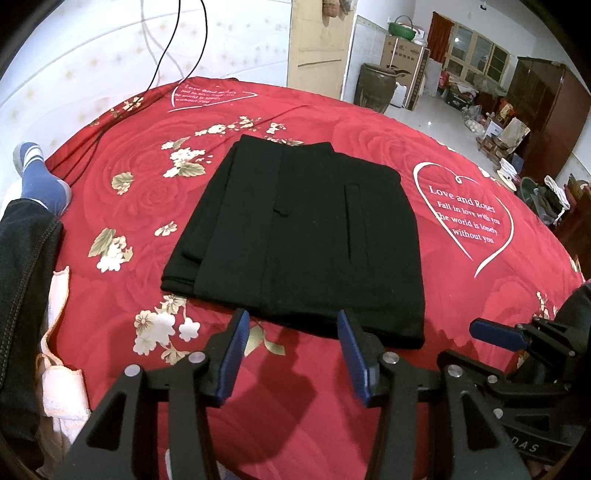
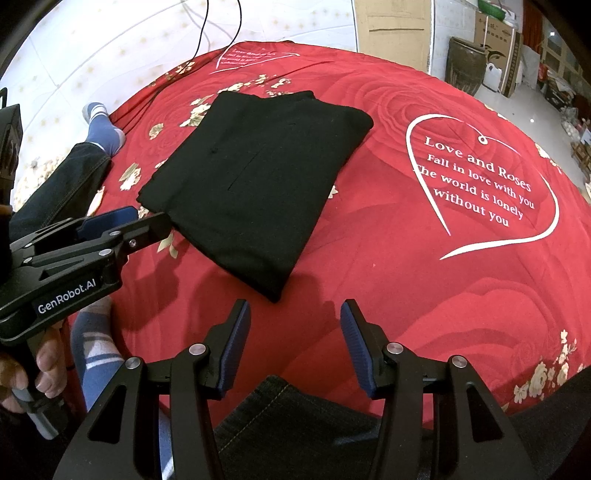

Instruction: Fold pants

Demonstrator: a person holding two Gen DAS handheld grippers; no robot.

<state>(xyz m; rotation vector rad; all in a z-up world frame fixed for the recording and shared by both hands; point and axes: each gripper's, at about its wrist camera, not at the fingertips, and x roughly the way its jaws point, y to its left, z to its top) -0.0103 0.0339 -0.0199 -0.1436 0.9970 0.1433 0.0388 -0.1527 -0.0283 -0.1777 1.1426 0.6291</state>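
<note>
We hold the left tool and right tool wide and empty beside the black pants folded on the red bedspread, so only tidying seems left

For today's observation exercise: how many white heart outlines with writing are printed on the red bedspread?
2: one white heart outline right of the folded black pants, another at the red bedspread's far edge. More may lie out of view.

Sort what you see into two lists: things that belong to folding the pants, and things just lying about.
Belongs to the job:
black pants, folded on the red bedspread
left gripper, open
right gripper, open

Just lying about:
black cables
brown jar
cardboard box
green basket
</note>
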